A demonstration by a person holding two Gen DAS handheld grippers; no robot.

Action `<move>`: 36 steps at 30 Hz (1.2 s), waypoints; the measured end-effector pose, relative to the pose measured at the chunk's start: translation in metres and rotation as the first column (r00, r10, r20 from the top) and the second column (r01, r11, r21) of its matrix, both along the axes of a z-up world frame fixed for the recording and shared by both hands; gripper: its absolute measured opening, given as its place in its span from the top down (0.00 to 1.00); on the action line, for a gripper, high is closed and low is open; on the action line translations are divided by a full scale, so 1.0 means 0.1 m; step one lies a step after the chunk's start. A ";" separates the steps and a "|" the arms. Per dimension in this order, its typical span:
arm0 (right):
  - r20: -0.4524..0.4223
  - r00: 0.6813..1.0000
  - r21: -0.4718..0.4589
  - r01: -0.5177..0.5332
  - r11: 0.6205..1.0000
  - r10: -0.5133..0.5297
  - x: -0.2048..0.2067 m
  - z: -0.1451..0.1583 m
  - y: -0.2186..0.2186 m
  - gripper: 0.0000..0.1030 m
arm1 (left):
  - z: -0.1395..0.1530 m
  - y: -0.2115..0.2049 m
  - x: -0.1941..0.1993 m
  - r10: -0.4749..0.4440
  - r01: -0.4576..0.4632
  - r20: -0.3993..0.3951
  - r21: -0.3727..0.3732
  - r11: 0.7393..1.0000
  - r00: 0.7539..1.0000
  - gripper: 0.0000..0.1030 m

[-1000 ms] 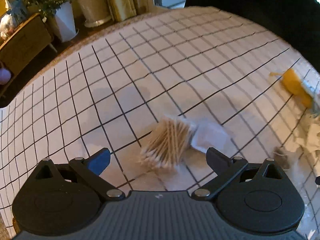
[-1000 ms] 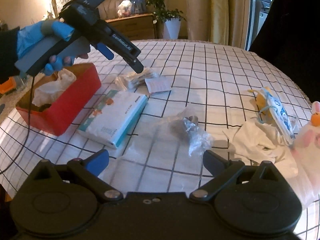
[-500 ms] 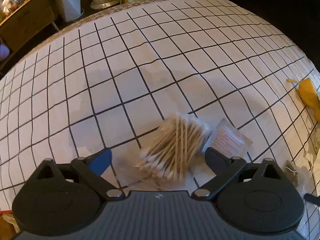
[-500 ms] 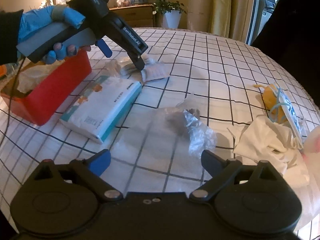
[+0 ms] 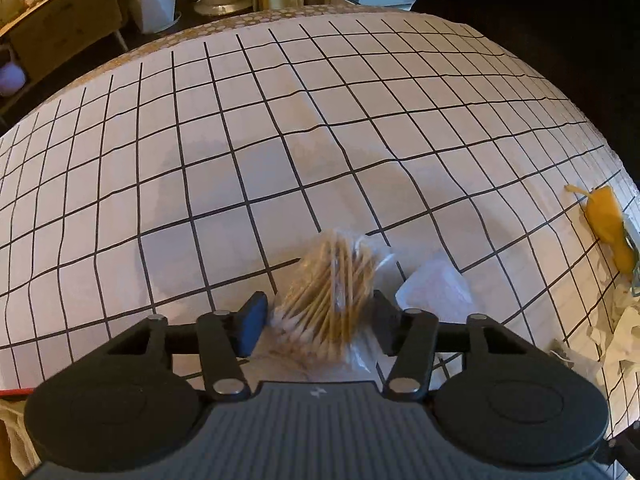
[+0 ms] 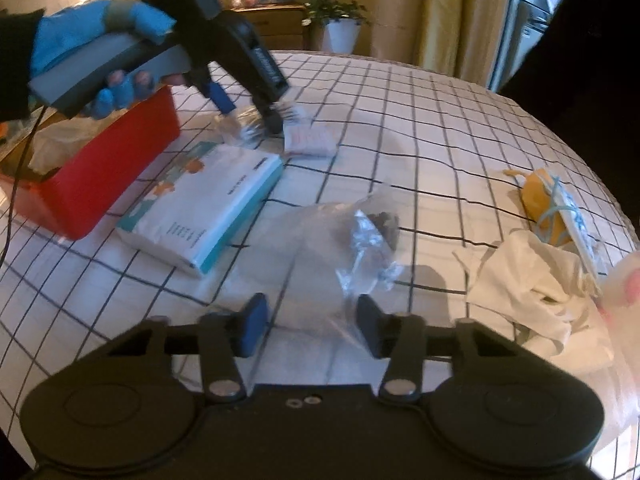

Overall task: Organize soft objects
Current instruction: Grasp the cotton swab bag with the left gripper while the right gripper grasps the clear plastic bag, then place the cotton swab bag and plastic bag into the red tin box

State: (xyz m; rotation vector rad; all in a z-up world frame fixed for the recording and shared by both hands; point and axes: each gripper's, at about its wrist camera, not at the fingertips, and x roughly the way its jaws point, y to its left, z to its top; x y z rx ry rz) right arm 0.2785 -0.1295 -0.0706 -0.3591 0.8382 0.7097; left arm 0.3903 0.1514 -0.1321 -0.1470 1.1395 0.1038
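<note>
Now, table: white cloth w/ black grid (image 5: 280,128), soft items scattered on it.
Left gripper (image 5: 316,320): pointing steeply down; jaws closing on bag of cotton swabs (image 5: 332,304). Blue pad at bag's left, black pad at its right, both against the plastic, so it's grasping the bag.
Swab bag location: on cloth, near edge of left-wrist view, betw. the two pads; small white packet (image 5: 434,290) just beside it on the right.
Left gripper seen from right wrist (image 6: 250,110): held by hand in blue glove (image 6: 76,40), tips down at swab bag, blurred.
Right gripper (image 6: 308,326): jaws closing; clear plastic bag (image 6: 360,248) lies betw. them. Can't tell if pads actually press it; looks thin, flat there.
Red box (image 6: 104,172): left side, white crumpled stuff inside.
Tissue pack (image 6: 204,204): white/teal, flat, just beside red box, betw. box and clear bag.
White cloth heap (image 6: 532,284): right of clear bag.
Yellow item (image 6: 538,196): behind the heap, w/ a blue-patterned mask (image 6: 574,216) touching it.
</note>
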 end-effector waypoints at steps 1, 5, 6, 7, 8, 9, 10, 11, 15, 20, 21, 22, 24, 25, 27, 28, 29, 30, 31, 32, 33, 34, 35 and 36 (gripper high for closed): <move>0.008 1.000 -0.007 0.003 1.000 -0.003 0.00 0.00 0.00 0.82 | 0.01 -0.01 -0.01 0.000 0.000 0.003 0.008 1.000 1.000 0.50; 0.050 0.999 -0.040 -0.004 0.999 0.006 -0.08 0.00 0.02 0.96 | 0.04 -0.01 -0.09 0.016 -0.016 0.019 0.018 1.000 1.000 0.53; 0.061 0.998 -0.048 -0.003 0.999 0.005 -0.10 0.00 0.02 0.98 | 0.06 0.00 -0.10 0.021 -0.021 0.024 0.012 1.000 0.999 0.53; 0.066 0.998 -0.048 0.003 0.999 0.001 -0.12 0.00 0.02 0.98 | 0.09 0.01 -0.13 0.027 -0.027 0.032 0.003 1.000 0.999 0.53; 0.065 0.998 -0.039 0.008 0.999 -0.005 -0.13 0.02 0.00 0.99 | 0.12 0.02 -0.15 0.032 -0.032 0.039 -0.002 1.000 0.999 0.53; 0.062 0.998 -0.028 0.013 1.000 -0.011 -0.14 0.04 -0.02 0.99 | 0.15 0.03 -0.17 0.037 -0.037 0.046 -0.009 0.999 0.998 0.53; 0.066 0.998 -0.018 0.019 1.000 -0.018 -0.15 0.08 -0.04 0.99 | 0.19 0.03 -0.20 0.043 -0.042 0.053 -0.019 0.999 0.998 0.53; 0.074 0.997 -0.014 0.023 1.000 -0.022 -0.16 0.11 -0.07 0.99 | 0.23 0.04 -0.22 0.048 -0.046 0.059 -0.029 0.999 0.997 0.53; 0.084 0.996 0.016 0.035 0.999 -0.036 -0.22 0.27 -0.14 0.99 | 0.40 0.04 -0.32 0.066 -0.061 0.086 -0.064 0.996 0.994 0.53; 0.086 0.995 0.067 0.052 0.996 -0.057 -0.31 0.49 -0.23 0.99 | 0.62 0.01 -0.52 0.067 -0.055 0.116 -0.097 0.994 0.991 0.53; 0.084 0.995 0.078 0.055 0.995 -0.062 -0.33 0.53 -0.24 0.99 | 0.68 0.01 -0.58 0.075 -0.061 0.125 -0.109 0.992 0.989 0.53; 0.083 0.994 0.089 0.060 0.994 -0.067 -0.35 0.58 -0.26 0.99 | 0.72 0.01 -0.62 0.079 -0.064 0.132 -0.117 0.991 0.988 0.53; 0.082 0.994 0.109 0.067 0.992 -0.076 -0.39 0.66 -0.29 0.99 | 0.82 0.01 -0.72 0.081 -0.062 0.148 -0.126 0.990 0.986 0.53; 0.080 0.994 0.121 0.069 0.990 -0.079 -0.41 0.71 -0.30 0.99 | 0.87 0.00 -0.78 0.081 -0.061 0.158 -0.126 0.990 0.984 0.53; 0.076 0.993 0.146 0.073 0.987 -0.085 -0.45 0.79 -0.33 0.99 | 0.98 -0.02 -0.90 0.079 -0.058 0.172 -0.123 0.991 0.982 0.53; 0.078 0.993 0.157 0.072 0.985 -0.086 -0.47 0.84 -0.33 0.99 | 1.02 -0.02 -0.94 0.079 -0.058 0.177 -0.122 0.991 0.981 0.53; 0.077 0.993 0.165 0.072 0.984 -0.085 -0.49 0.87 -0.33 0.99 | 1.07 -0.02 -0.99 0.079 -0.058 0.181 -0.120 0.991 0.980 0.53; 0.074 0.994 0.174 0.071 0.982 -0.085 -0.51 0.91 -0.33 0.99 | 1.11 -0.02 -1.04 0.077 -0.055 0.183 -0.119 0.991 0.980 0.53; 0.072 0.994 0.184 0.070 0.980 -0.085 -0.53 0.94 -0.32 0.99 | 1.14 -0.02 -1.09 0.074 -0.053 0.185 -0.120 0.991 0.980 0.53; 0.070 0.994 0.193 0.069 0.979 -0.084 -0.55 0.97 -0.32 0.99 | 1.18 -0.03 -1.15 0.072 -0.051 0.188 -0.118 0.992 0.980 0.53; 0.069 0.994 0.200 0.067 0.977 -0.082 -0.56 1.00 -0.30 0.99 | 1.21 -0.02 -1.20 0.070 -0.048 0.190 -0.115 0.992 0.979 0.53; 0.066 0.995 0.208 0.064 0.976 -0.079 -0.58 1.03 -0.29 0.99 | 1.25 -0.02 -1.26 0.068 -0.047 0.192 -0.114 0.992 0.979 0.53; 0.066 0.995 0.215 0.061 0.975 -0.077 -0.60 1.06 -0.28 0.99 | 1.27 -0.01 -1.31 0.067 -0.045 0.193 -0.113 0.993 0.979 0.53; 0.068 0.995 0.221 0.057 0.974 -0.073 -0.62 1.08 -0.27 0.99 | 1.30 -0.01 -1.37 0.065 -0.043 0.195 -0.111 0.993 0.979 0.53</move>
